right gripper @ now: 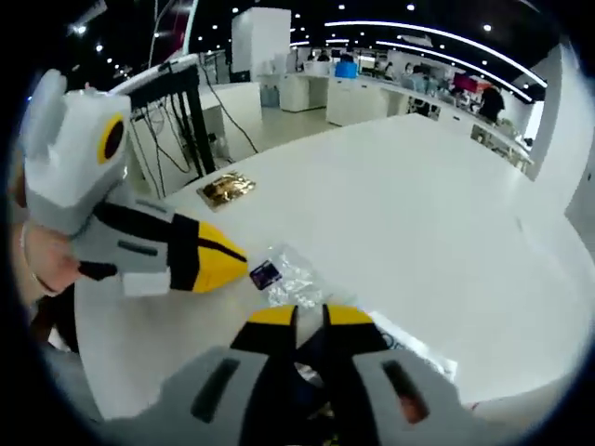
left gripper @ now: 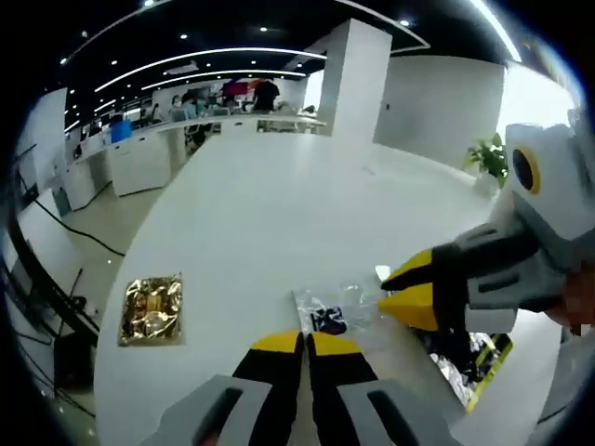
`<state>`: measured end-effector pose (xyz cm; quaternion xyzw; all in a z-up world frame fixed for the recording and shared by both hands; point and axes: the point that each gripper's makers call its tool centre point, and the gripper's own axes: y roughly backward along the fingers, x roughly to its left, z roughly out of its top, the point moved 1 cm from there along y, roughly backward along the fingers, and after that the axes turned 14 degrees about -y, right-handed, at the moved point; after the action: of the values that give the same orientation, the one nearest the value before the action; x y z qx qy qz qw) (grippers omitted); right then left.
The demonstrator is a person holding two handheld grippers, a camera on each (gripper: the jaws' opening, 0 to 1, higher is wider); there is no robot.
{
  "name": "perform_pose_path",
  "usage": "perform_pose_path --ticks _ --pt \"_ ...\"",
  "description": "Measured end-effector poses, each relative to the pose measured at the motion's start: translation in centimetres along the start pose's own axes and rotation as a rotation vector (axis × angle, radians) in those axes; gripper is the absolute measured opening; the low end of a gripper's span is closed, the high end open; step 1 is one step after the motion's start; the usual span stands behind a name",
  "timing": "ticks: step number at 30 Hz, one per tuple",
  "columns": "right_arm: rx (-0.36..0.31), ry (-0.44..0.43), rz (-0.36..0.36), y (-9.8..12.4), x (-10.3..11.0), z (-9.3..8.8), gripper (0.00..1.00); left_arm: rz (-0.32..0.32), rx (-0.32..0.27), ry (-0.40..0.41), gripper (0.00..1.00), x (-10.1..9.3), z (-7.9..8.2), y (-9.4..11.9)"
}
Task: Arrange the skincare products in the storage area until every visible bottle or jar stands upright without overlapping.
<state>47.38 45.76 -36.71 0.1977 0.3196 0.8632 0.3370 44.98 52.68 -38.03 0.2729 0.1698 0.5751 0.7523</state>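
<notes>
A clear plastic sachet [left gripper: 339, 309] with a dark blue label [right gripper: 265, 274] lies flat on the white table [left gripper: 279, 204]. My left gripper [left gripper: 302, 342] is shut, its yellow tips meeting right at the sachet's near edge; I cannot tell whether they pinch it. It also comes into the right gripper view as the left gripper [right gripper: 244, 262], its point beside the label. My right gripper [right gripper: 310, 318] stands with its jaws a little apart at the sachet's other end [right gripper: 297, 283]. In the left gripper view that right gripper [left gripper: 386, 288] comes in from the right.
A gold foil packet [left gripper: 152, 308] [right gripper: 228, 189] lies apart near the table's edge. A dark packet with a yellow-green border [left gripper: 476, 360] sits under the right gripper. A hand [right gripper: 42, 260] holds the left gripper. Desks and people are far behind.
</notes>
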Motion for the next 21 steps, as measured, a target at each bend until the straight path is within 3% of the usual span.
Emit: perform_pose_path --ticks 1,2,5,8,9,10,12,16,20,21 --pt "-0.013 0.007 -0.003 0.2 0.1 0.2 0.11 0.015 -0.002 0.003 0.03 0.1 0.0 0.0" --pt "-0.051 0.028 0.043 0.3 1.2 0.8 0.1 0.03 0.0 0.008 0.03 0.2 -0.1 0.1" --pt "0.01 0.04 0.135 0.1 3.6 -0.5 0.09 0.058 -0.001 0.032 0.03 0.1 -0.1 0.2" --pt "0.092 0.13 0.088 -0.7 3.7 -2.4 0.08 0.058 -0.014 0.04 0.04 -0.2 -0.1 0.2" --pt "-0.02 0.12 0.073 -1.0 3.8 -1.0 0.06 0.062 -0.018 0.042 0.04 -0.2 0.0 0.1" --pt "0.05 0.147 0.067 -0.7 3.6 -2.1 0.06 0.059 -0.019 0.026 0.04 -0.2 0.0 0.2" --pt "0.046 0.145 0.072 -0.7 3.6 -1.9 0.05 0.052 -0.026 0.027 0.06 -0.1 0.1 0.6" --pt "0.046 0.127 0.076 -0.8 3.5 -1.9 0.05 0.165 -0.159 0.078 0.15 3.2 1.6 2.5" --pt "0.051 0.103 0.056 -0.1 3.4 -1.7 0.06 0.221 -0.165 0.126 0.22 5.6 1.4 3.4" --pt "-0.018 0.03 0.041 0.6 3.4 -0.7 0.06 0.312 -0.126 0.126 0.22 9.4 0.3 3.9"
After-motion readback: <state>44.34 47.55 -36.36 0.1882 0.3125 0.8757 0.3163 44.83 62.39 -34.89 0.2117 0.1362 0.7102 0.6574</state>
